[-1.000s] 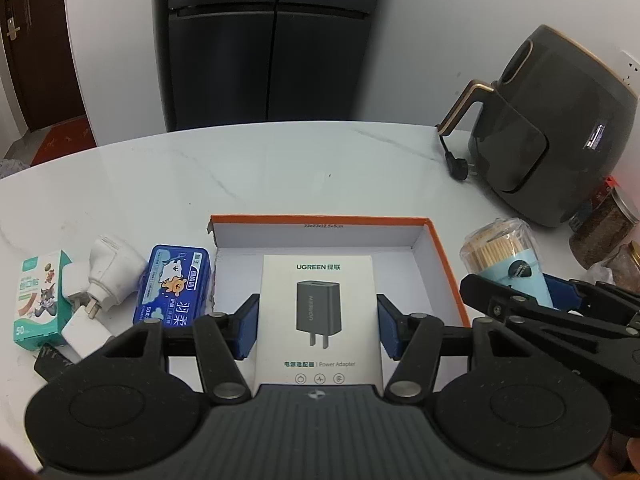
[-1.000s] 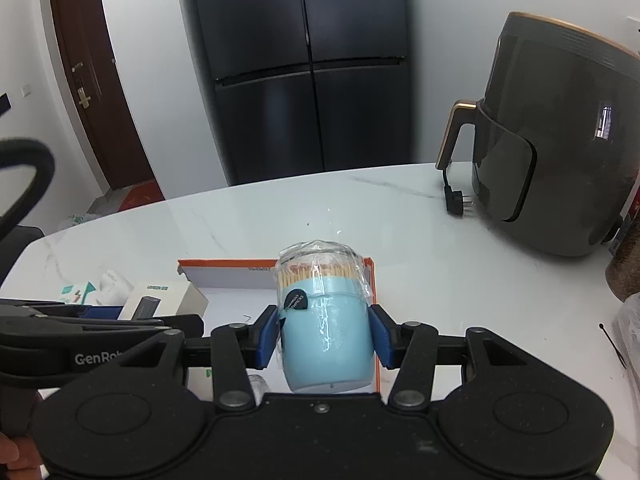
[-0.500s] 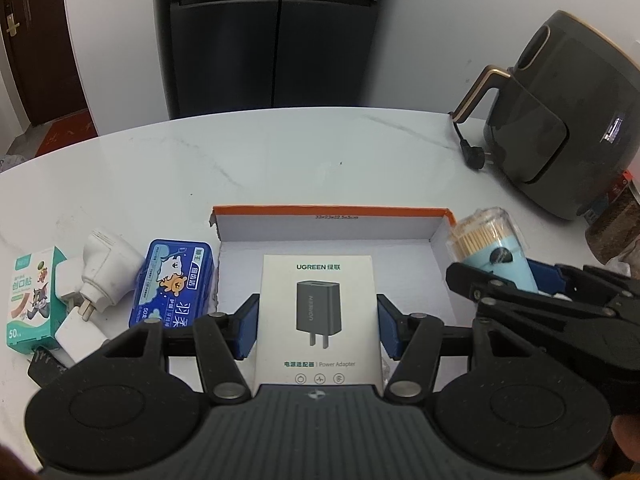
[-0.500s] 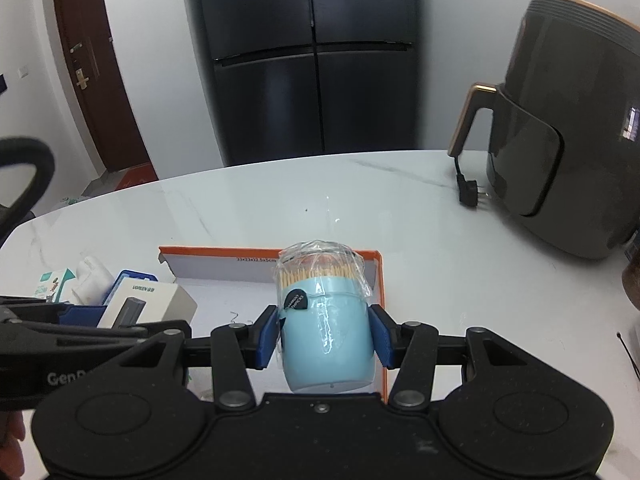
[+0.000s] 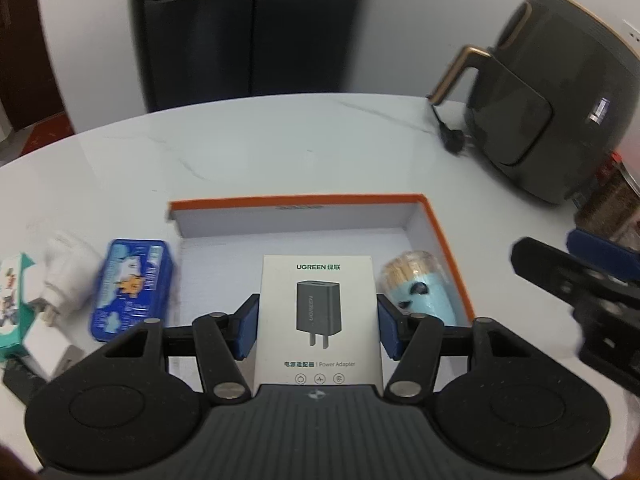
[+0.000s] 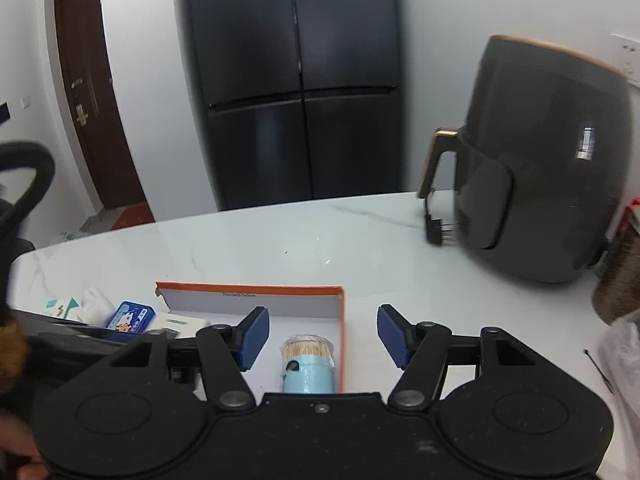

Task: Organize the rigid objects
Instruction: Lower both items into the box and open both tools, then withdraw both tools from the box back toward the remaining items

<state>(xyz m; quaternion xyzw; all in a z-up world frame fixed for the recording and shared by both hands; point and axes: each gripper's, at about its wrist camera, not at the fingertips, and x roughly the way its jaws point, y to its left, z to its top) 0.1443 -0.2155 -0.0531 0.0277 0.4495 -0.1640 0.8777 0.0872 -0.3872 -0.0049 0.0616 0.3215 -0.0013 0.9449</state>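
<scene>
Since a second ago your right gripper point(image 6: 323, 336) has let go of the toothpick jar point(image 6: 307, 368): its jaws are opening, the blue pads stand clear on either side, and the jar sits lower, in the right end of the orange-edged box point(image 6: 256, 300), just inside the right wall. From the left wrist view the jar point(image 5: 420, 290) leans against that wall, just right of your left gripper's right pad.

Your left gripper point(image 5: 317, 326) holds the adapter box point(image 5: 318, 312) as before, both pads pressed on its long sides, its printed face up, over the middle of the box floor point(image 5: 224, 252). Whether it touches the floor you cannot tell.

Left of your left gripper, outside the box, lie a blue tin point(image 5: 130, 288), a white plug point(image 5: 66, 276) and a teal carton point(image 5: 14, 306) at the edge. Far right of both grippers stands the air fryer point(image 6: 540, 184), its plug point(image 6: 438, 232) lying on the white table point(image 6: 280, 240). Your right gripper shows blurred at the right edge of the left view.
</scene>
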